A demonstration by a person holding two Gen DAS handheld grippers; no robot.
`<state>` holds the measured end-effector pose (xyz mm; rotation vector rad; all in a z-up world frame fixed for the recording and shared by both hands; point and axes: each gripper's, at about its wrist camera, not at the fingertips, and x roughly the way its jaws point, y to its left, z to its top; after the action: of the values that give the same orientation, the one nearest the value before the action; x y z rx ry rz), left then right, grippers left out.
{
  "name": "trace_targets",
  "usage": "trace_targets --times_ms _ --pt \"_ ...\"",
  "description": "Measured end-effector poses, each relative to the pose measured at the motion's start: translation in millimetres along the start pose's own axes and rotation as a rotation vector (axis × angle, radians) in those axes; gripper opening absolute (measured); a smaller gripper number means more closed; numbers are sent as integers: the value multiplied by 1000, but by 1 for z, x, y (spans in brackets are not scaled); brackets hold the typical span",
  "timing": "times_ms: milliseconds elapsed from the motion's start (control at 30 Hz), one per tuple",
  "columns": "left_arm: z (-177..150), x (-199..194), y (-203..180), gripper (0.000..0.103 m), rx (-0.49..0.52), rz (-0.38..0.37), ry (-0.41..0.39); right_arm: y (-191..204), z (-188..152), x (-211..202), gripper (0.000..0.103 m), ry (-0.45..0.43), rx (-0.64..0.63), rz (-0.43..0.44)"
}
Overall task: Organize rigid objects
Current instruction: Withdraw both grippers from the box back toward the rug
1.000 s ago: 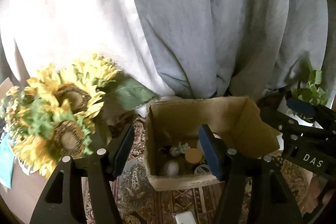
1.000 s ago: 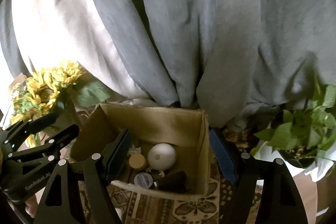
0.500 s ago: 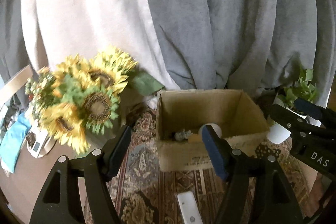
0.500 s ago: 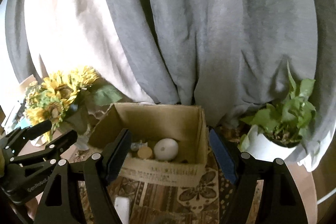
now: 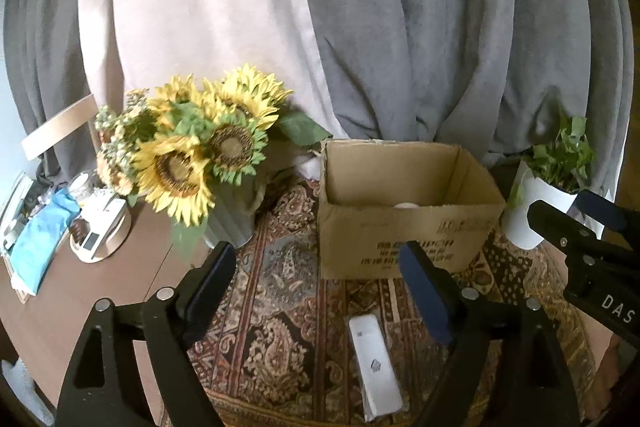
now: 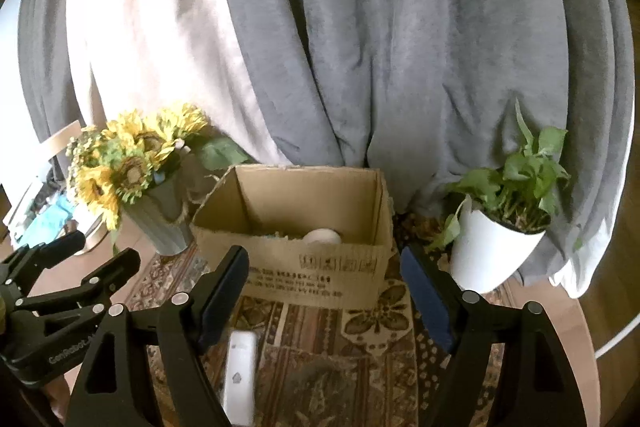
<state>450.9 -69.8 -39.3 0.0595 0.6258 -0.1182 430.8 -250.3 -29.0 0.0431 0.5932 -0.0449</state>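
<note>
**Both claws empty, one item outstanding in front of the box**

The left claw (image 5: 318,291) was spread wide and held nothing; it hung above the patterned rug (image 5: 280,307), short of the cardboard box (image 5: 400,227). The right claw (image 6: 324,291) was likewise spread and empty, level with the box's near wall.

The box stood open-topped on the rug, between a vase of sunflowers (image 5: 200,155) and a potted plant (image 6: 492,247) in a white pot. A white rounded object (image 6: 322,237) was visible inside, just above the near wall; the rest of the contents were hidden by that wall.

A flat white device (image 5: 374,359) lay on the rug in front of the box, apart from it and roughly between the left claw's fingers. In my judgement it was the next item to be stowed, the left claw being better placed for it. Its low profile would require the fingers to descend close to the rug.

The bare bench (image 5: 100,291) left of the rug carried unrelated clutter.
</note>
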Motion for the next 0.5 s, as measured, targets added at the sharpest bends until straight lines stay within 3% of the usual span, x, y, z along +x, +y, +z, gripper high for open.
trace_targets --times_ms 267,500 --pt "-32 -14 4 95 18 8 -4 9 -33 -20 85 -7 18 -6" --pt "-65 -20 9 96 27 17 20 13 -68 -29 85 23 58 -27"
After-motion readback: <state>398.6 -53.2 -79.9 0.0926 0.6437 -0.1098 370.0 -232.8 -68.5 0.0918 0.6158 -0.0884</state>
